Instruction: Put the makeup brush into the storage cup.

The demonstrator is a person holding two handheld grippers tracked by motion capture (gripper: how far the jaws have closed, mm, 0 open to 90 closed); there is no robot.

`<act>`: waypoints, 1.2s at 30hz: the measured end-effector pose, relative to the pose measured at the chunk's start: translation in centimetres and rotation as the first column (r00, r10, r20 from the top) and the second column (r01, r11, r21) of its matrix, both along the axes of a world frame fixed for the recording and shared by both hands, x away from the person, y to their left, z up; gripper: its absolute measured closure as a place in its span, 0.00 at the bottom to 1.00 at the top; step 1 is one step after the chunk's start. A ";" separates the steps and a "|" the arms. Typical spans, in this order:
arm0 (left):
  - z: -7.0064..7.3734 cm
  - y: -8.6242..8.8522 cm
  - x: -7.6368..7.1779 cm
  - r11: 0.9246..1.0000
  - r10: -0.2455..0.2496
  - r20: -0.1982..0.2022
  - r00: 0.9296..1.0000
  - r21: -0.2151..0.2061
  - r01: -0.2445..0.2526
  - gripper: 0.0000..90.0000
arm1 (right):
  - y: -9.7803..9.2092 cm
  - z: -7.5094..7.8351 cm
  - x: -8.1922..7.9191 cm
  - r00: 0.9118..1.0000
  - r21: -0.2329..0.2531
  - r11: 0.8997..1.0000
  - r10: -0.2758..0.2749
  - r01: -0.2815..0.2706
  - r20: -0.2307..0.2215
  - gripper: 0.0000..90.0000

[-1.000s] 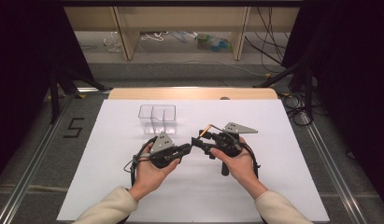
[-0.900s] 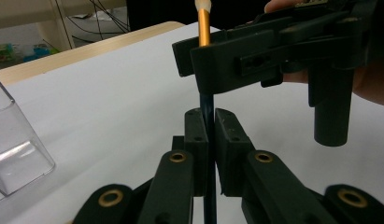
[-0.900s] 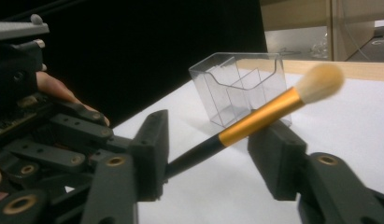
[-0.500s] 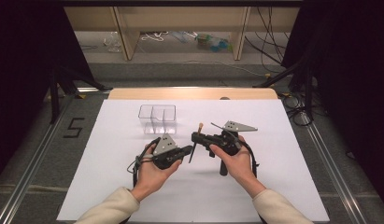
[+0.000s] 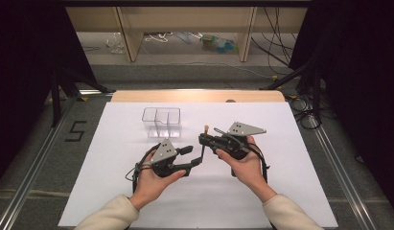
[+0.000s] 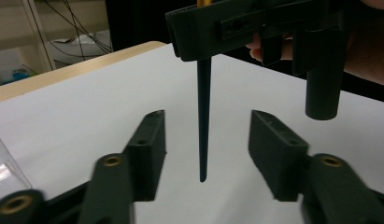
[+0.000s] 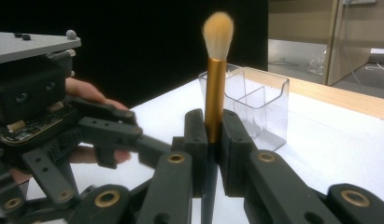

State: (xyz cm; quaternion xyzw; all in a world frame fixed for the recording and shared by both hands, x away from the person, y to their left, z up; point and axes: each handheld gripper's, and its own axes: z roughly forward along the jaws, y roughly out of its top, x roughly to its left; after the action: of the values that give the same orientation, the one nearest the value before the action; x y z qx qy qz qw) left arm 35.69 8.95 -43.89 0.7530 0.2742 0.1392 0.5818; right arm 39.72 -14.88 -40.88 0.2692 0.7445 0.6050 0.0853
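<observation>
High view first, going left to right across the bench: my left gripper sits near the middle of the white surface, a little toward the near edge, its jaws spread apart and holding nothing. Between those jaws hangs the tapered dark handle of the makeup brush, which I judge is a handover under way. In the left gripper view the handle's tip points down in the gap between my two open jaws, touching neither as far as I can tell. Further right, my right gripper has its jaws clamped on the brush at the gold ferrule, with the bristles up; the right gripper view shows the ferrule pinched between the two pads and the tan bristle tuft standing upright above them. Behind the grippers, toward the far edge and slightly left of centre, stands the clear divided organizer, empty from what I can see and well apart from the brush. So my reading: the brush is lifted and held securely, the transfer to the left side is lined up but not yet closed, and placing it into a compartment of the organizer is all left to do, if that is where it goes.
</observation>
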 end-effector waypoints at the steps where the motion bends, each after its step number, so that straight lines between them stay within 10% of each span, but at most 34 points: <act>1: -0.1 0.1 -0.1 1.000 0.000 0.004 1.000 -0.010 0.000 0.39 | 0.3 0.3 -0.3 1.000 0.007 1.000 0.009 -0.009 0.013 0.93; 18: 0.2 0.2 -0.9 0.995 -0.011 0.045 0.999 -0.094 0.015 0.45 | 2.6 1.6 -2.5 0.994 -0.013 0.996 0.091 -0.090 0.053 0.93; 36: 0.5 0.6 -1.0 0.991 0.007 0.065 0.998 -0.136 0.002 0.78 | 3.2 1.6 -2.8 0.994 0.004 0.995 0.099 -0.099 0.049 0.93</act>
State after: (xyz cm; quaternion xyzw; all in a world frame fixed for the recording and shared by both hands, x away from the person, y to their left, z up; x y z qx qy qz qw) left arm 34.65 9.50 -43.44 0.7062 0.2646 0.1455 0.6403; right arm 36.96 -11.72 -39.32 0.2177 0.7525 0.6173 0.0723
